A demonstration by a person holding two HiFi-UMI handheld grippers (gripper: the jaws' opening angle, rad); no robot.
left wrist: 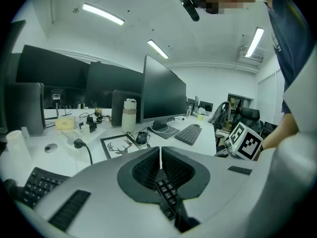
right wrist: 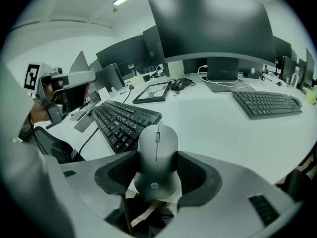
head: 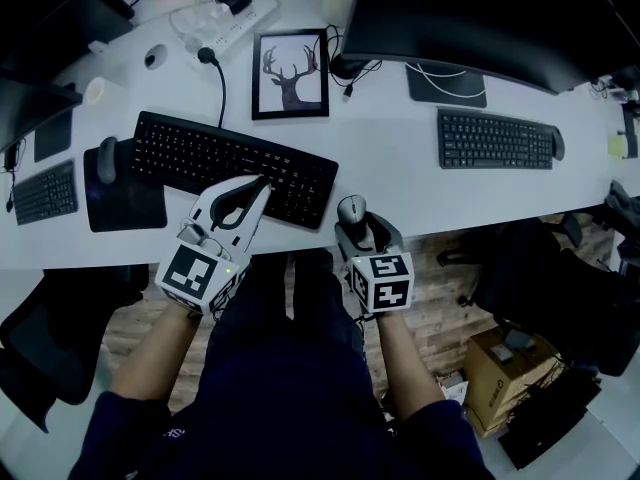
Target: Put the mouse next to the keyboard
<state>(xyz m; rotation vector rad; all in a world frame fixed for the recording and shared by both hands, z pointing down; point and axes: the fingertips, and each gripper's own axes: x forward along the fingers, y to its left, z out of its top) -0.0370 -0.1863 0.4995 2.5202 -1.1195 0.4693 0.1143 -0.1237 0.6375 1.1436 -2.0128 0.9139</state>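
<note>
- Closest in, the person's grey right gripper (head: 358,230) is squeezing the smooth grey plastic computer mouse (right wrist: 157,150) by its two sides, near the back end.
- That mouse is staying at the front edge of the white desk (head: 400,193), just beside the right end of the long black keyboard (head: 235,166).
- It is looking light, hard and slippery, so a gentle side pinch is seeming best.
- Over the keyboard, the grey left gripper (head: 262,184) is hanging with its jaws pressed together, holding nothing.

Black full-size keyboard (head: 235,168): to its right, bare white desk (head: 390,158) open as far as dark second keyboard (head: 495,140), grey oval mouse (head: 351,209) at near edge; behind, black-framed deer picture (head: 290,73); left, black mouse pad (head: 122,200).
</note>
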